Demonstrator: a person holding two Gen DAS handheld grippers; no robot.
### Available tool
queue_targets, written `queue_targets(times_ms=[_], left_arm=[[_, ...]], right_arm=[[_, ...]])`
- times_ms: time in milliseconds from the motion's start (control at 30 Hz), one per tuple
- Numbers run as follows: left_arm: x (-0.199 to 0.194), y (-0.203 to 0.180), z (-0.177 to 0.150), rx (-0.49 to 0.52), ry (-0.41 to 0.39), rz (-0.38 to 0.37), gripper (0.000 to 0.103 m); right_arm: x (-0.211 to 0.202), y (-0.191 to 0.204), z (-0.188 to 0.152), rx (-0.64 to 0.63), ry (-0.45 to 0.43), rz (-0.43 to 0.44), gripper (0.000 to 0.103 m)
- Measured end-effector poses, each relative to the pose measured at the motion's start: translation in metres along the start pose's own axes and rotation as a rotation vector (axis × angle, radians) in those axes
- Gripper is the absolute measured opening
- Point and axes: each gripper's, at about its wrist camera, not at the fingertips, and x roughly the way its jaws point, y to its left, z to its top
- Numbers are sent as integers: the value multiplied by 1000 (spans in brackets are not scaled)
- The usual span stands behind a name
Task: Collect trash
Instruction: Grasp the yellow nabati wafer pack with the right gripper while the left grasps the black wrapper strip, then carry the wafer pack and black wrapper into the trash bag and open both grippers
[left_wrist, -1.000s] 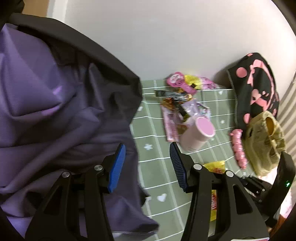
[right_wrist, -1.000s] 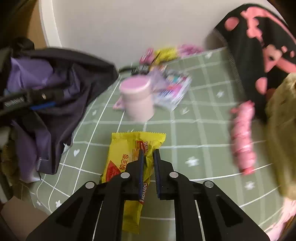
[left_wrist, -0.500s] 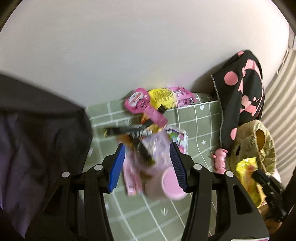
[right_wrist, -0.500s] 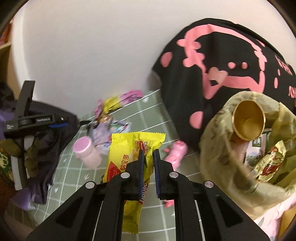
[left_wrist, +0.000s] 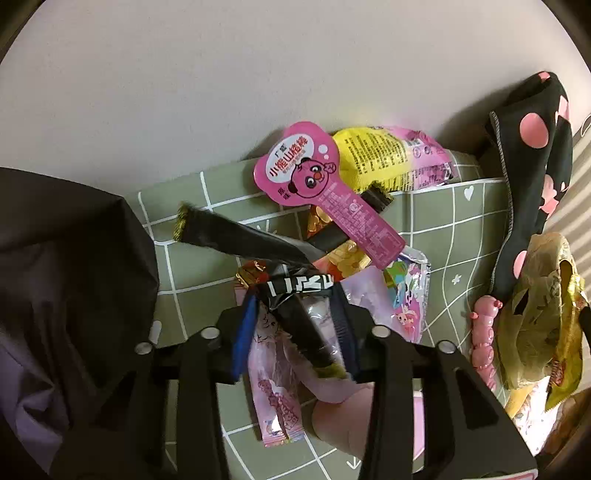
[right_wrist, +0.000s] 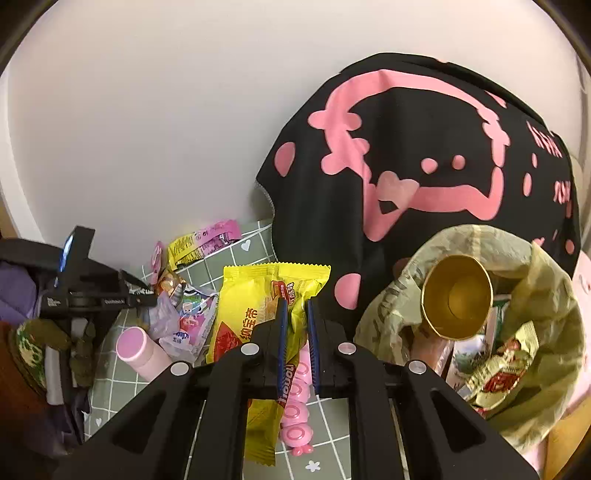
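My right gripper (right_wrist: 295, 306) is shut on a yellow snack wrapper (right_wrist: 258, 295) and holds it in the air, left of the open olive trash bag (right_wrist: 546, 280), which holds a gold cup (right_wrist: 458, 295) and wrappers. My left gripper (left_wrist: 293, 306) is open, its fingers either side of a black wrapper (left_wrist: 295, 295) in a pile of wrappers on the green checked cloth (left_wrist: 461, 236). A pink bear-shaped wrapper (left_wrist: 314, 177) and a yellow-pink packet (left_wrist: 391, 158) lie at the back of the pile. The left gripper also shows in the right wrist view (right_wrist: 140, 291).
A pink bottle (right_wrist: 136, 350) lies by the pile. A pink caterpillar toy (left_wrist: 484, 343) lies beside the trash bag. A black-and-pink cloth (right_wrist: 424, 166) leans on the wall at the right. A dark purple-lined bag (left_wrist: 55, 295) is at the left. The white wall is close behind.
My left gripper has moved from the dark bag to the wrapper pile and closed in around the black wrapper. My right gripper has lifted the yellow wrapper from the cloth toward the trash bag.
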Motion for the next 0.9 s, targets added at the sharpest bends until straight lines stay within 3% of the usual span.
queue_targets(times_ms=[233,433,667,900], left_arm=[[-37,-7,0,6,-72,-12,32],[-87,-24,22,3,-173,-43,32],[-131,-61,47,70,-255,-102,32],[-143,-113,59,180,-290,-183,32]], right_arm=[[10,-2,18,-72,-19,40,11],[9,-12,42,-80,-45,42,11],[-5,-29,61,-66,-82,-3,11],[-28,-49,68,-43,-140,-87,11]])
